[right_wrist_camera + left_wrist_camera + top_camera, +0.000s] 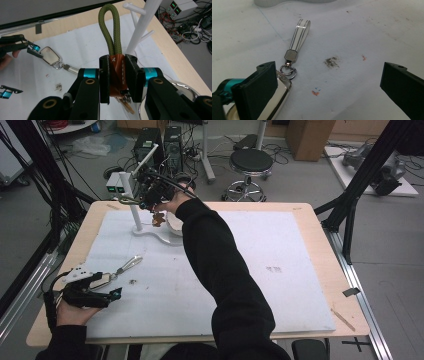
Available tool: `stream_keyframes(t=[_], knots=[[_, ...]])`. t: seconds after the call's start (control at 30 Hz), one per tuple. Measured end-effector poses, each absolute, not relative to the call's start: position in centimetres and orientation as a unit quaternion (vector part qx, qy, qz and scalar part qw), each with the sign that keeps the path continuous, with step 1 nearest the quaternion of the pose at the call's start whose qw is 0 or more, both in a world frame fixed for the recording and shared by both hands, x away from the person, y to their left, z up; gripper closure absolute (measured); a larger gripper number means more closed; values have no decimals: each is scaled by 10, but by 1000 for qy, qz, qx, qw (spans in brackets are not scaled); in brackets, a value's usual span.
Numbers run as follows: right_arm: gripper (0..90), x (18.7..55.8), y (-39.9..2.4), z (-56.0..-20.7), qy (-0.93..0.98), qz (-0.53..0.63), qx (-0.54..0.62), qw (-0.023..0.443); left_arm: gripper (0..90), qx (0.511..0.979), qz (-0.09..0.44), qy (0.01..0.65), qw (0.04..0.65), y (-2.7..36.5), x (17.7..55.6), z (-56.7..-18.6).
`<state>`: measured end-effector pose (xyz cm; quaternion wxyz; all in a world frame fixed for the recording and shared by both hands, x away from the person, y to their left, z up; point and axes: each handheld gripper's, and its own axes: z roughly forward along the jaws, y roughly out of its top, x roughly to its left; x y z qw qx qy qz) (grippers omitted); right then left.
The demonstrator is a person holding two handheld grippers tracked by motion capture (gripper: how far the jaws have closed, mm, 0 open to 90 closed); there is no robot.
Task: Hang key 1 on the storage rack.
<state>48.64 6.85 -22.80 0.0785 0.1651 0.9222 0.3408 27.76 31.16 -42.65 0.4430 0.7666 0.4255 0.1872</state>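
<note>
- The surface [300, 270], under a white sheet, lies mostly bare toward its right edge.
- A white rack [134, 202] stands near the far-left edge.
- The right hand-held gripper [117, 75] pinches an olive cord keychain [110, 35] beside the rack.
- The left hand-held gripper [324, 82], spread wide, rests at a silver keychain [295, 42] near the left edge.

Glossy metal keychain [287, 75], woven olive cord loop [110, 32], smooth white plastic stand [134, 205], matt paper-like mat [280, 285]
</note>
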Motion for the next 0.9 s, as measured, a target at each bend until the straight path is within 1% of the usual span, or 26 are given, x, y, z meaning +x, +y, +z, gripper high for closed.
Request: stream_keyframes(t=[0.3,0.47,0.9], knots=[[748,497,83,-226,920,339,173,91,17,767,188,426,443,313,277,-426],[748,503,84,-225,918,338,184,96,17,766,184,426,444,314,277,-427],[747,521,88,-244,921,312,215,93,17,765,185,429,443,316,279,-427]])
